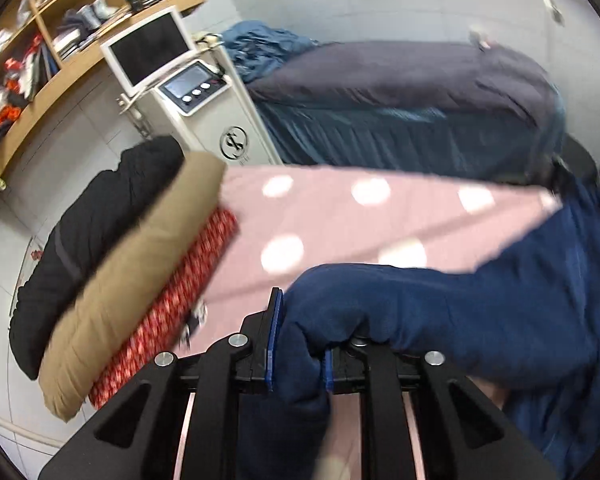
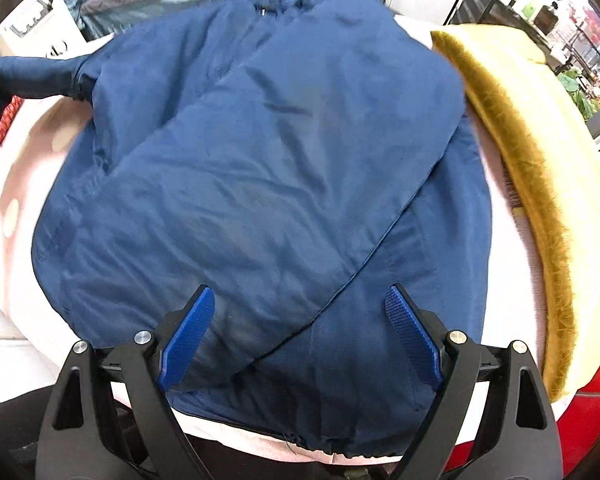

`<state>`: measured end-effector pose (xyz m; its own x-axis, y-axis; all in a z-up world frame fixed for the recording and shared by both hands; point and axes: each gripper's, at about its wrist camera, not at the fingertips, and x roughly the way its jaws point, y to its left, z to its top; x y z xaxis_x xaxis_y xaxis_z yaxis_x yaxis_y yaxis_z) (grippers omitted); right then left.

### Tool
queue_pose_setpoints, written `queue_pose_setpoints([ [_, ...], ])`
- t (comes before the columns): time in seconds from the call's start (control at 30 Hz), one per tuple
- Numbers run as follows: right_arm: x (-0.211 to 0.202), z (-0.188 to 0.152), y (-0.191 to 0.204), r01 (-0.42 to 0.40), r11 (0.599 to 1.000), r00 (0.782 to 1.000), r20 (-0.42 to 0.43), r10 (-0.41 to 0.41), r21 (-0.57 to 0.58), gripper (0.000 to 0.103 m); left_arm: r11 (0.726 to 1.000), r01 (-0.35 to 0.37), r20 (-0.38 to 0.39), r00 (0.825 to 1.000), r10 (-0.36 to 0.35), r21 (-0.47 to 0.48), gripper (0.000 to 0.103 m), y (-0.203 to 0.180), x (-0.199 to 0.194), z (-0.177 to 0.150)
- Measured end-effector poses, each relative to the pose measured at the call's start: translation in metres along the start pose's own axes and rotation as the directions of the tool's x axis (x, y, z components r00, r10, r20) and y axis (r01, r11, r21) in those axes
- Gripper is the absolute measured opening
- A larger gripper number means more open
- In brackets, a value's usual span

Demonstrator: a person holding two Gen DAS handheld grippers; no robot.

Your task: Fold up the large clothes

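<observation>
Two grippers share the work: the left gripper (image 1: 298, 344) clamps a sleeve of the jacket (image 2: 260, 184), likely to fold it inward, while the right gripper (image 2: 300, 336) hovers with jaws spread. Spread on the pink cloth (image 1: 340, 220), the jacket's collar points away, hem nearest.

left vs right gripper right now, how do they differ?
Left gripper: jaws closed on a bunch of the blue jacket, cloth squeezed between the pads. Right gripper: jaws spread wide, holding nothing, poised over the jacket's lower part. The left has its piece of the jacket lifted off the pink cover; under the right the jacket lies flat. Both share black frames and blue ribbed pads.
</observation>
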<state>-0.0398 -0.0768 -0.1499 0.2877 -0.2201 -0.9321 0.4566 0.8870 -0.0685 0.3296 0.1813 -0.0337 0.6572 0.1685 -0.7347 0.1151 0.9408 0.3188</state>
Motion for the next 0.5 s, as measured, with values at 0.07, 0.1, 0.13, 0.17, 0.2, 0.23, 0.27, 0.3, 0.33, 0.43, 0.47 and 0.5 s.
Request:
queue_pose_setpoints([
  [0.07,-0.014,0.002,0.001,0.006,1.0,0.999,0.038,-0.005,-0.02,0.087,0.999,-0.023,-0.025,0.999,0.022,-0.044,0.035,0.007,0.018,0.02],
  [0.1,-0.019,0.001,0.001,0.004,0.999,0.999,0.049,-0.003,-0.032,0.087,0.998,-0.037,-0.052,0.998,0.034,-0.058,0.059,0.009,0.026,0.024],
  [0.13,-0.022,0.004,0.005,0.002,0.999,0.998,0.061,0.002,-0.051,0.087,0.995,-0.069,-0.101,0.993,0.062,-0.076,0.072,0.011,0.039,0.026],
  [0.17,-0.026,0.004,0.009,-0.003,0.997,0.997,0.072,0.009,-0.082,0.087,0.99,-0.097,-0.14,0.987,0.082,-0.099,0.089,0.014,0.05,0.025],
  [0.2,-0.026,0.003,0.013,-0.011,0.994,0.997,0.074,0.019,-0.107,0.087,0.989,-0.089,-0.154,0.986,0.071,-0.116,0.094,0.014,0.052,0.021],
  [0.23,-0.019,0.006,0.022,-0.024,0.991,0.997,0.069,0.033,-0.135,0.087,0.986,-0.034,-0.168,0.986,0.006,-0.163,0.094,0.017,0.057,0.011],
  [0.27,-0.019,0.006,0.029,-0.049,0.983,0.996,0.061,0.061,-0.178,0.087,0.982,-0.007,-0.18,0.983,-0.027,-0.189,0.094,0.017,0.057,0.0],
  [0.3,-0.022,0.004,0.038,-0.062,0.976,0.995,0.059,0.076,-0.207,0.087,0.976,0.024,-0.204,0.977,-0.07,-0.218,0.095,0.018,0.061,-0.013],
  [0.33,-0.025,0.002,0.047,-0.078,0.966,0.994,0.059,0.095,-0.246,0.087,0.971,0.048,-0.219,0.97,-0.101,-0.236,0.095,0.018,0.063,-0.026],
  [0.43,-0.026,0.001,0.076,-0.147,0.92,0.985,0.034,0.171,-0.362,0.087,0.958,0.064,-0.262,0.955,-0.14,-0.278,0.095,0.023,0.062,-0.069],
  [0.47,-0.025,0.001,0.087,-0.184,0.895,0.979,0.008,0.205,-0.406,0.087,0.954,0.073,-0.273,0.949,-0.155,-0.289,0.095,0.024,0.06,-0.079],
  [0.5,-0.028,-0.001,0.096,-0.203,0.877,0.975,-0.01,0.221,-0.436,0.087,0.946,0.091,-0.282,0.942,-0.183,-0.311,0.095,0.027,0.057,-0.095],
])
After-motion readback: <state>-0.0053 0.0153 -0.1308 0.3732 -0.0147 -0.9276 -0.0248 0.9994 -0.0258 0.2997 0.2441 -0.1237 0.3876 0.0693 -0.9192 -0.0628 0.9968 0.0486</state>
